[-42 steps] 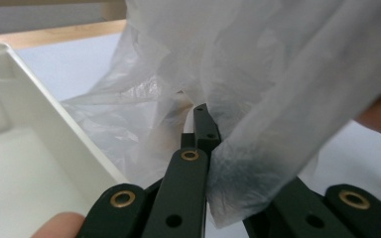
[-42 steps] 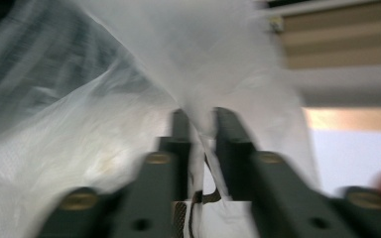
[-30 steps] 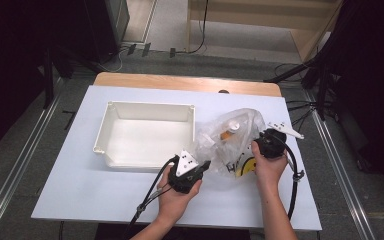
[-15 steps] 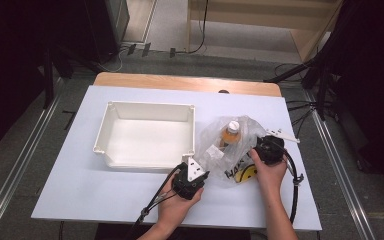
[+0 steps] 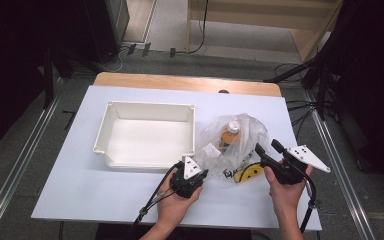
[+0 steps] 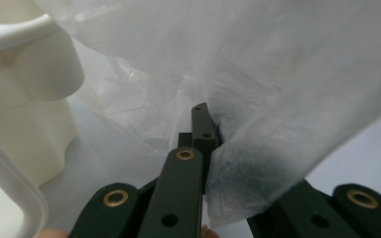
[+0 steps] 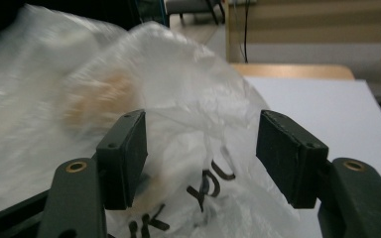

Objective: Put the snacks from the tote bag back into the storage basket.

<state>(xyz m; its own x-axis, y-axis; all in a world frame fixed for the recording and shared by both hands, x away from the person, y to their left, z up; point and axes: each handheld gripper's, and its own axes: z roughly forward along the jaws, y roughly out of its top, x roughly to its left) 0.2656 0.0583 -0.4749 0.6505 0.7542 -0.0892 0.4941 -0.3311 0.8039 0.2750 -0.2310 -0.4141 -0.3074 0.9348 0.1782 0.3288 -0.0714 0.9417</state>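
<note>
Clear plastic bag [image 5: 232,142] lying on the white table [image 5: 80,180], at 3 o'clock of the empty white bin [image 5: 147,137]; left gripper [image 5: 194,170] clamped on the bag's film at 7 o'clock; right gripper [image 5: 269,150] spread wide at 4 o'clock, gripping nothing; orange-capped bottle [image 5: 230,132] inside; emptying seemingly not yet begun.

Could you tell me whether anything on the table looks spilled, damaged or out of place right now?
Nothing looks spilled or damaged. The plastic bag is crumpled beside the white tray, pinched by the left gripper, with the open right gripper close to it.
</note>
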